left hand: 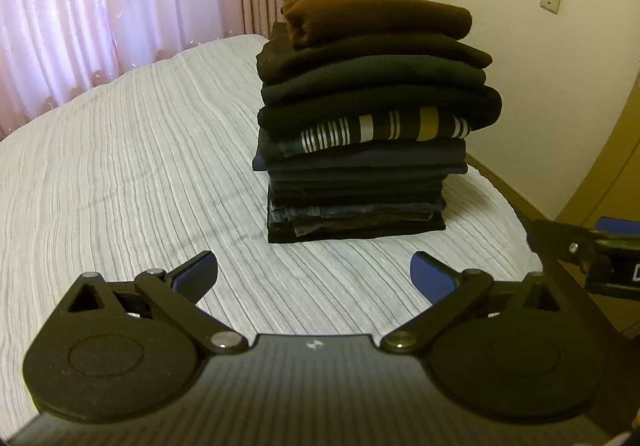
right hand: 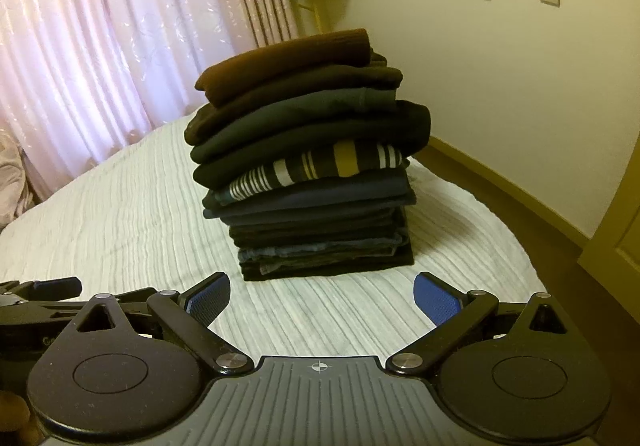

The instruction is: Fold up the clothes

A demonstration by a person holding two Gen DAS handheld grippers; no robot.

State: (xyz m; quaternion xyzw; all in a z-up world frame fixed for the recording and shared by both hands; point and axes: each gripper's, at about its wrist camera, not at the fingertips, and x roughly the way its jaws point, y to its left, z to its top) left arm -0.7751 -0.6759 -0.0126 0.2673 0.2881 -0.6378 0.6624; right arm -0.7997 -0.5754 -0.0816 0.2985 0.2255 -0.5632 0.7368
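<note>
Left wrist view: my left gripper gapes wide, blue ribbed pads holding nothing, above the bed — a pale cover with fine raised stripes. Ahead stands the stack of folded clothes: a soft brown knit on top, a striped piece midway, flat denim layers at the base. My right gripper is equally wide and empty, short of the stack.
</note>
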